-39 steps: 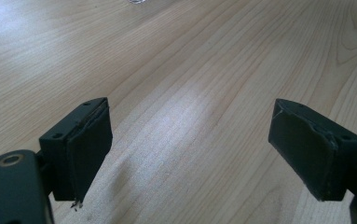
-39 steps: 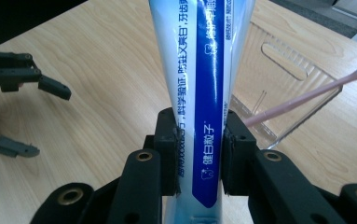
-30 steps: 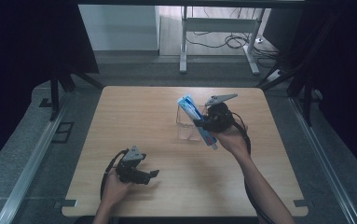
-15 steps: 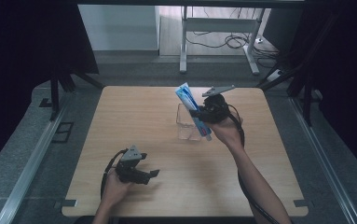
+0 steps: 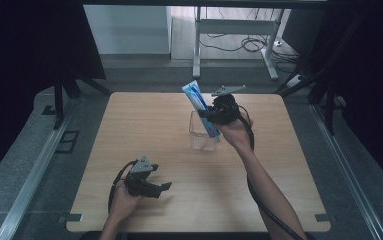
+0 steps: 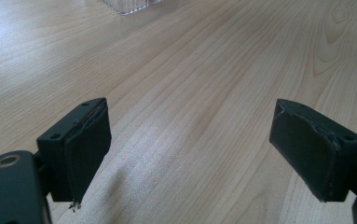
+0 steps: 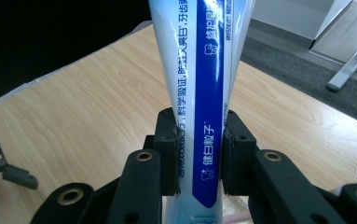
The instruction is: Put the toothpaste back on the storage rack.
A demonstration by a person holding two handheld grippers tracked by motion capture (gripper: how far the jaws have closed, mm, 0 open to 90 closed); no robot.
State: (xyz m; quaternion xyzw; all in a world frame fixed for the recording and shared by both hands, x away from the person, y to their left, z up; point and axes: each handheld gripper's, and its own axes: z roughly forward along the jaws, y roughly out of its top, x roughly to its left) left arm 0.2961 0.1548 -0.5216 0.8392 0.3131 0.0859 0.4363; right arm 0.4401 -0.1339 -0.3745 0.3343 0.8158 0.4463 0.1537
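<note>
A blue and white toothpaste tube [image 5: 201, 109] [image 7: 199, 88] is clamped between the jaws of my right gripper [image 5: 214, 117] [image 7: 199, 156], tilted with its crimped end up and to the left. Its lower end reaches down into a clear plastic cup [image 5: 201, 134] standing mid-table. My left gripper [image 5: 151, 189] [image 6: 190, 154] hovers low over the table's near left part, jaws wide apart with only bare wood between them. The cup's base [image 6: 129, 4] shows at the top edge of the left gripper view.
The wooden table [image 5: 129, 125] has dark drop-offs at its left and right sides. Behind it stand a white desk frame [image 5: 234, 35] and floor cables. In the right gripper view the left gripper [image 7: 3, 168] sits far off at the left edge.
My right gripper carried the tube a little leftward and down over the cup. The left gripper has stayed in place.
</note>
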